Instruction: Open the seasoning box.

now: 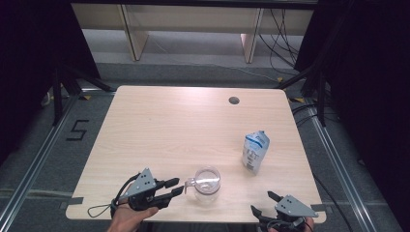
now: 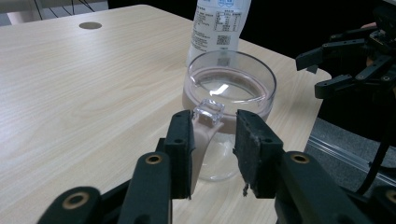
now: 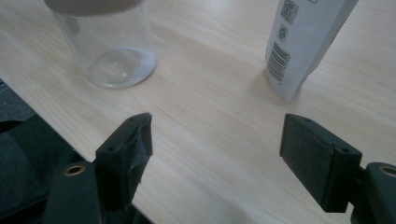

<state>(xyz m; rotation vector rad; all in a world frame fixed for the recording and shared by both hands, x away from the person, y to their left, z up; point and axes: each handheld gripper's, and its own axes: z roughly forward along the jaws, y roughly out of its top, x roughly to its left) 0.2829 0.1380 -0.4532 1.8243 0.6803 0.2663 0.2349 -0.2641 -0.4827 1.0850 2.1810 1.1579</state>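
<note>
Left gripper (image 1: 175, 188) sits at the near-left of the table (image 1: 159, 130), jaws parted a little, one on each side of the handle (image 2: 208, 122) of a clear glass mug (image 1: 207, 184). In the left gripper view the handle lies between the two pads (image 2: 254, 149); the left jaw looks up against it, a small gap shows at the right one, so not clamped. Person's left hand (image 1: 129, 217) holds the gripper from below.

Mug stands upright near the table's front edge, middle-right, handle pointing left.

Right gripper (image 1: 261, 203) is at the near-right corner, jaws spread wide, nothing between them; in the right gripper view bare wood shows in the gap.

White pouch (image 1: 255, 151) with blue print stands upright further back and right of the mug, apart from it. Round cable hole (image 1: 234, 100) near the far edge.
</note>
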